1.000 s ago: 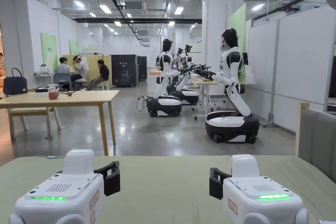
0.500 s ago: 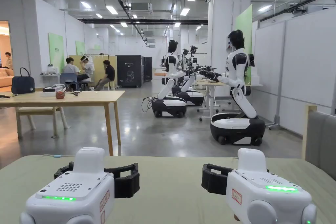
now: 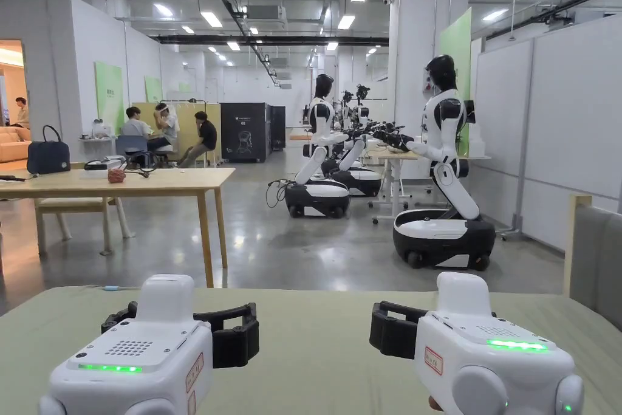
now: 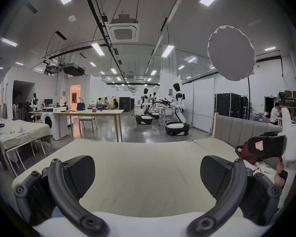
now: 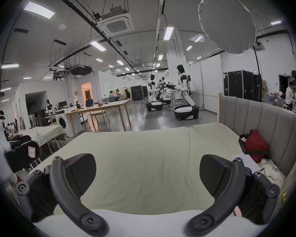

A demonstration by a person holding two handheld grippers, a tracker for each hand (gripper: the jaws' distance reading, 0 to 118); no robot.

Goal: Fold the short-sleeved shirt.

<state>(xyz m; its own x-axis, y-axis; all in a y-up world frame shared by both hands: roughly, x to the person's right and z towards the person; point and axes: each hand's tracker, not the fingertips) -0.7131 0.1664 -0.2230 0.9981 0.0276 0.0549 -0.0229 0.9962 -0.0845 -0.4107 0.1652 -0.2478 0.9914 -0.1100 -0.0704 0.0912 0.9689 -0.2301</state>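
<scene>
My left tool (image 4: 147, 177) and right tool (image 5: 147, 175) gape wide, empty, above the pale green sheeted bed (image 3: 316, 337). White cloth (image 4: 143, 222), maybe the short-sleeved shirt, at 6 o'clock under both.

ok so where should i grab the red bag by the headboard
Probably by what looks like a dark loop at the top of the red bag, coming from above and in front with the open right hand-held gripper: the bag stands upright against the headboard, so its back is blocked.
</scene>
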